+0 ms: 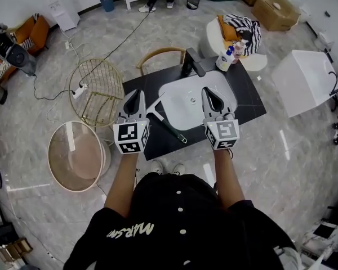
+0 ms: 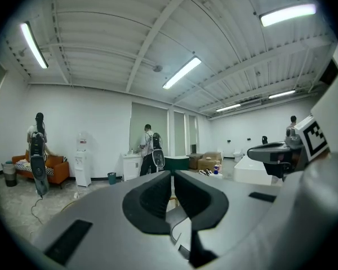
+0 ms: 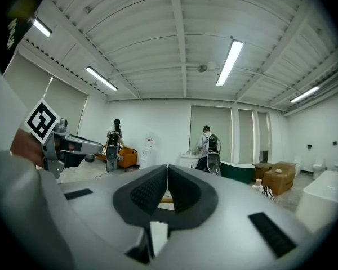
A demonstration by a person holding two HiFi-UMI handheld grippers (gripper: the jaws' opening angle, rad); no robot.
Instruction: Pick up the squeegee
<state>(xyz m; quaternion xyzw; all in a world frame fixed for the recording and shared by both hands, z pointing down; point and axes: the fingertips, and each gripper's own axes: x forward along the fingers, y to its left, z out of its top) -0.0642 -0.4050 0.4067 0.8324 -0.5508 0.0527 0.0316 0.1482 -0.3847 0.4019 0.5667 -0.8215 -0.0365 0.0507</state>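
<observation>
The squeegee (image 1: 170,128) lies flat on the black countertop (image 1: 245,91), its dark handle running diagonally toward the front edge and its pale blade end near the white basin (image 1: 186,103). In the head view it sits between my two grippers, lower than both. My left gripper (image 1: 136,93) hovers just left of it, jaws together and empty. My right gripper (image 1: 207,90) is held over the basin to its right, also shut on nothing. Both gripper views look level across the room; the left gripper (image 2: 172,173) and right gripper (image 3: 167,166) show closed jaws, and the squeegee is hidden there.
A black faucet (image 1: 192,63) and a white bottle (image 1: 225,58) stand at the counter's back. A gold wire basket (image 1: 96,91) and a round glass-topped table (image 1: 79,155) sit to the left, a white tub (image 1: 307,80) to the right. People stand at the far wall (image 2: 149,153).
</observation>
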